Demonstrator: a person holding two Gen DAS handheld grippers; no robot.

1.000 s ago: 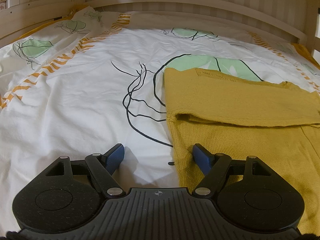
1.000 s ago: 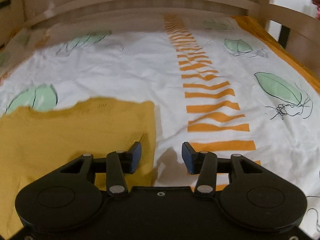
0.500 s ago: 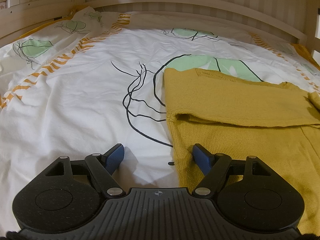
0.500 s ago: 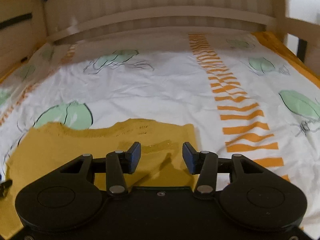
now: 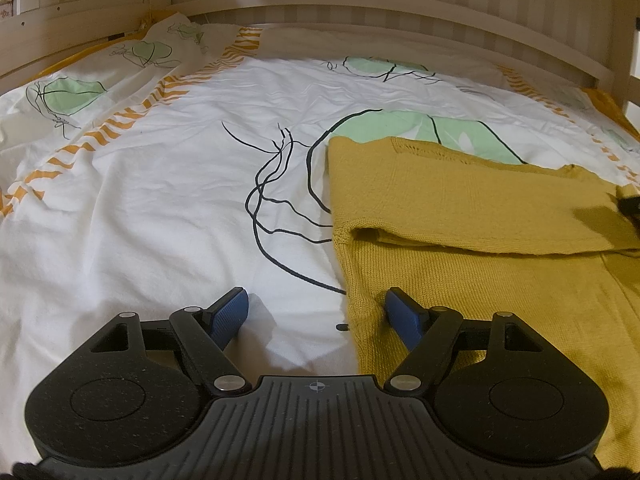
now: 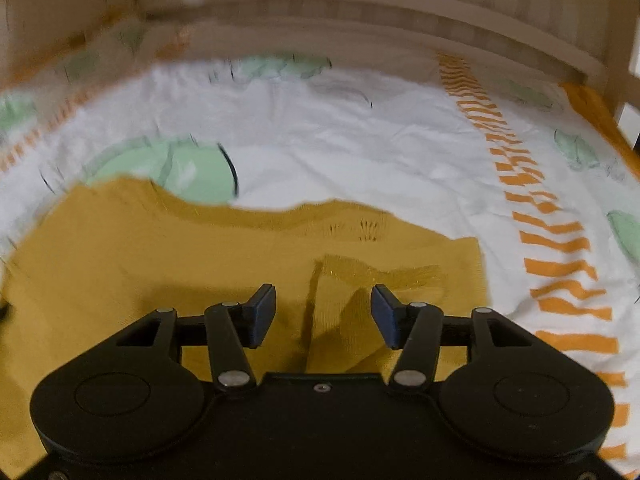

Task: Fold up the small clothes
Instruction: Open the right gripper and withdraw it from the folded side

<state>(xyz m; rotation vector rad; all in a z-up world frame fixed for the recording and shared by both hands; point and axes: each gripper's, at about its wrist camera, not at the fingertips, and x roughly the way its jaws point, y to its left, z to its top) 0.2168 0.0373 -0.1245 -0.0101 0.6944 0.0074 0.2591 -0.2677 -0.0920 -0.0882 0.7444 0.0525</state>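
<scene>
A mustard-yellow knit garment (image 5: pixel 480 240) lies flat on the bed, its top part folded down over the body. My left gripper (image 5: pixel 316 312) is open and rests low at the garment's left edge, its right finger (image 5: pixel 400 316) on the knit and its left finger on the sheet. My right gripper (image 6: pixel 323 312) is open and empty just above the garment's (image 6: pixel 200 264) right side, with a raised fold of knit (image 6: pixel 352 292) between its fingers. The right gripper's tip shows at the far right of the left wrist view (image 5: pixel 630 206).
The white bedsheet (image 5: pixel 160 200) has green leaf prints and orange striped bands (image 6: pixel 552 248). A wooden bed rail (image 5: pixel 400 12) runs along the far side and the left. A wooden post (image 6: pixel 616 40) stands at the far right corner.
My right gripper has swung left from the sheet to over the garment's right side. Its tip now shows in the left wrist view. My left gripper has stayed still.
</scene>
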